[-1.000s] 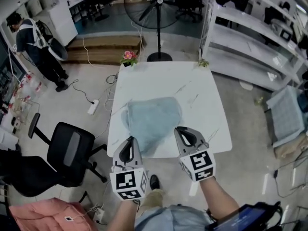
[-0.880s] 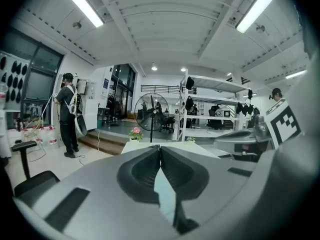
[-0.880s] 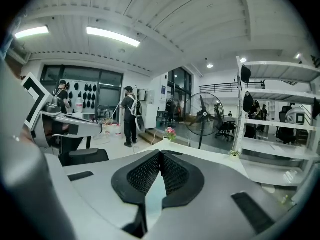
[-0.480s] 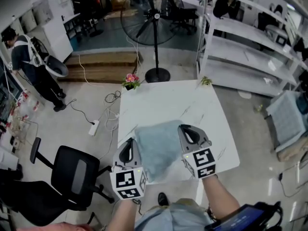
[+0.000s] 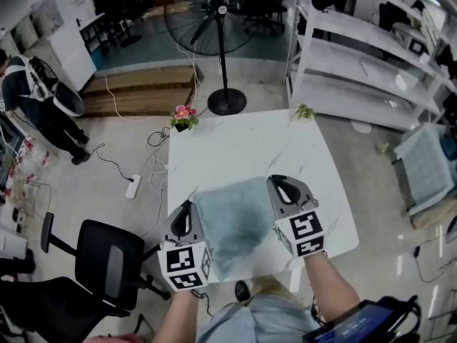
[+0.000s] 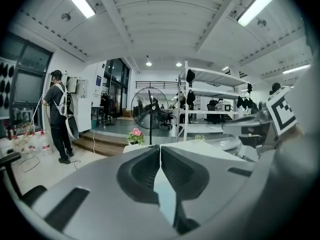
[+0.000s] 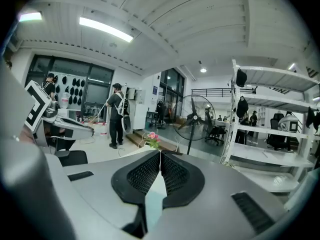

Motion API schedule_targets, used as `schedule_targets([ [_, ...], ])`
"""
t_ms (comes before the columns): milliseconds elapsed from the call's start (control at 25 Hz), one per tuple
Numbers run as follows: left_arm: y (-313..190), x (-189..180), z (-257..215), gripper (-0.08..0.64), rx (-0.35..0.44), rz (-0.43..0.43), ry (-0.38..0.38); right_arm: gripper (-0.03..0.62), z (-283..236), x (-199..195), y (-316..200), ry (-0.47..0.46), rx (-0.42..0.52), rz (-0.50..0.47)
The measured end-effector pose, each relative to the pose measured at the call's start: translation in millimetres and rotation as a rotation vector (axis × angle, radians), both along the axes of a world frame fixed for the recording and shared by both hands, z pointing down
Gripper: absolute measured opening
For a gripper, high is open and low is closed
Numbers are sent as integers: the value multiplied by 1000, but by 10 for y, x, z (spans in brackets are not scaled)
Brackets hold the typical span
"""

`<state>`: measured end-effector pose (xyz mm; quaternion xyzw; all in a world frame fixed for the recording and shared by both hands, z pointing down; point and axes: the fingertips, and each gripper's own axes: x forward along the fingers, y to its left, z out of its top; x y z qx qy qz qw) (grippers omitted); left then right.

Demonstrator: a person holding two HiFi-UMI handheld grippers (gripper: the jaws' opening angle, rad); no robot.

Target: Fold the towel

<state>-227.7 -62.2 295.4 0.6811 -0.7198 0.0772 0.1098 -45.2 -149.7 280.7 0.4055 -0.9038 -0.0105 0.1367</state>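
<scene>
A light blue towel (image 5: pixel 235 224) lies on the white table (image 5: pixel 243 145), toward its near edge. My left gripper (image 5: pixel 185 207) is at the towel's left near corner, and its jaws are shut on a strip of the cloth (image 6: pixel 166 196). My right gripper (image 5: pixel 282 182) is at the towel's right side, farther over the table. It is shut on the fabric (image 7: pixel 154 198) too. Both gripper views show pale blue cloth pinched in the closed jaws of the left gripper (image 6: pixel 160 150) and the right gripper (image 7: pixel 160 155). The towel's near part is lifted and bunched between the two grippers.
A small pink flower pot (image 5: pixel 183 115) stands at the table's far left corner and a green sprig (image 5: pixel 305 111) at its far right. A standing fan (image 5: pixel 218 45) is beyond the table. White shelving (image 5: pixel 371 56) stands to the right, and an office chair (image 5: pixel 107 266) and a person (image 5: pixel 32 95) to the left.
Both grippers have moved from the table's near edge out over the table, carrying the towel's near edge. The right one has gone farther. The towel now looks narrower and bunched.
</scene>
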Motion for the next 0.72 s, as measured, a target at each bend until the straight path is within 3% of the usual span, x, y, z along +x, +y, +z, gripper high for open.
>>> schedule_targets([
  [200,-368,-84,403,27,-78,-6,24,29,314,-14,-430,26,-56,-11],
  [360,-497,-154,906,96,-198,-21,67,49,808,-24,-634,79,-169,-46],
  [480,-576,-263,1282,150,-284,-44,102,110,1259,-46,-733,129,-286,-84],
  [720,-714,-474,1796,181,-400,-83,157,157,1890,-130,-891,172,-416,-150],
])
